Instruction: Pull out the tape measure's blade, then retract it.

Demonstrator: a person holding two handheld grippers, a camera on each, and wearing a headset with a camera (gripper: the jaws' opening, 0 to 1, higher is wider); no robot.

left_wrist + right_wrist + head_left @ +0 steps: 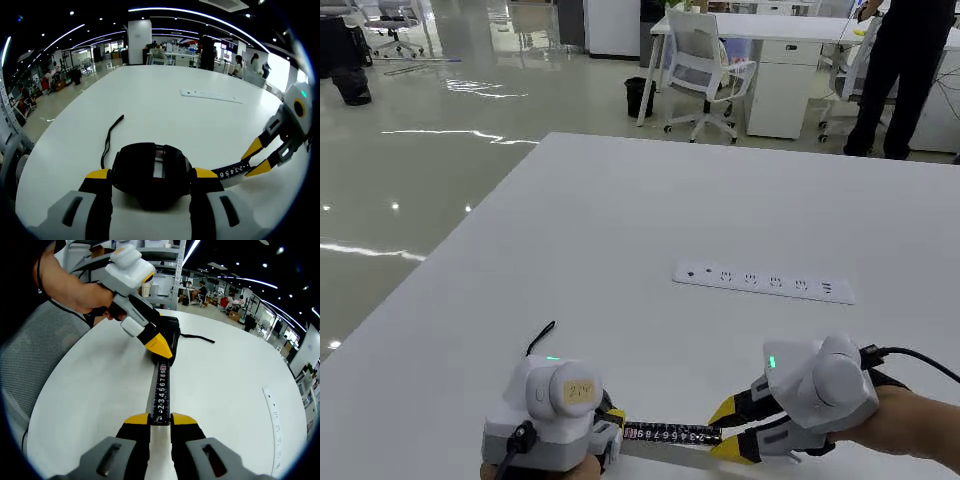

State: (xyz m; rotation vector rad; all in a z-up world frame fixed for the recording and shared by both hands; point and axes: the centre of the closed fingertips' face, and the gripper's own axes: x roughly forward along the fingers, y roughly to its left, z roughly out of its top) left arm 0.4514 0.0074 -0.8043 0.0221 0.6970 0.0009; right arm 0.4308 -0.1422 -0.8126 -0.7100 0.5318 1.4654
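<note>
Looking down, I see the tape measure point(150, 165), a rounded black case with a matte shell, at 6 o'clock near the front edge of the smooth white table point(650, 210). My left gripper point(151, 174) is clamped on the case's two sides with its yellow-tipped jaws. The blade point(161, 395), a flat dark strip with white numerals, runs toward 3 o'clock, and my right gripper point(160, 418) is pinched onto its end. A thin black strap point(107, 140) trails toward 11 o'clock. A long white power strip point(763, 281) lies at 1 o'clock.
</note>
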